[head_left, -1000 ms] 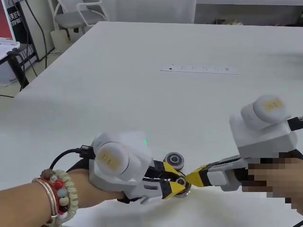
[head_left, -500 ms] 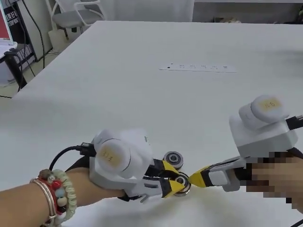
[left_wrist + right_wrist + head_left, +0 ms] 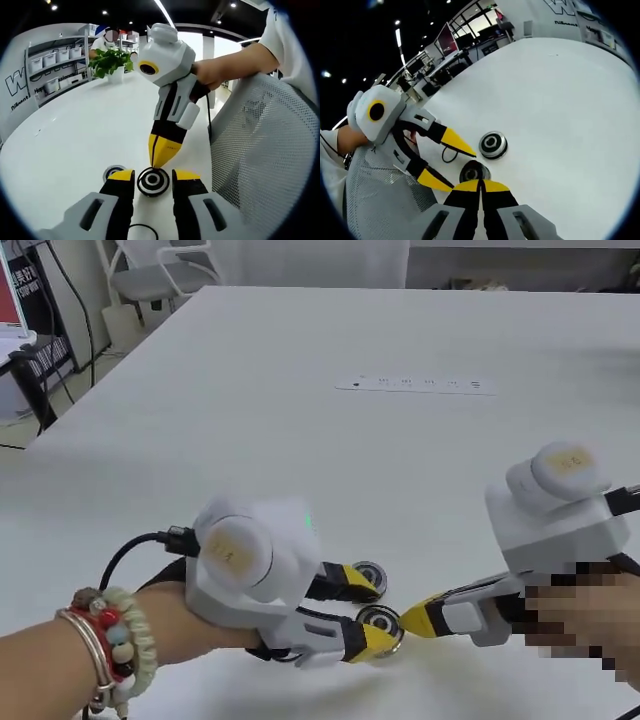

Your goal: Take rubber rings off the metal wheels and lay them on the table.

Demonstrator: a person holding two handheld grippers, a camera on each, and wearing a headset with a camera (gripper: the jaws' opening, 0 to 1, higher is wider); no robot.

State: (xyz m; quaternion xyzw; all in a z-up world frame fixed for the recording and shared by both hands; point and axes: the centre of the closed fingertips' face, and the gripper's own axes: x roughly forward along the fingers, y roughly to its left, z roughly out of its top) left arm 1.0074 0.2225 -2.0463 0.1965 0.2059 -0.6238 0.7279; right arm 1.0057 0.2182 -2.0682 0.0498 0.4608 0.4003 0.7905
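My left gripper (image 3: 153, 175) has its jaws apart, one yellow tip on each side of a metal wheel (image 3: 153, 182) that lies flat on the white surface (image 3: 300, 440). I cannot tell whether the tips press its rim. My right gripper (image 3: 481, 183) has its jaws together, and its closed point sits at the wheel's edge, opposite the left one. A dark band runs round the wheel's outside. The second wheel (image 3: 368, 574) also lies flat, just beside the first and next to one left jaw. In the left gripper view a thin black loop (image 3: 141, 228) lies on the surface under the jaws; I cannot tell what it is.
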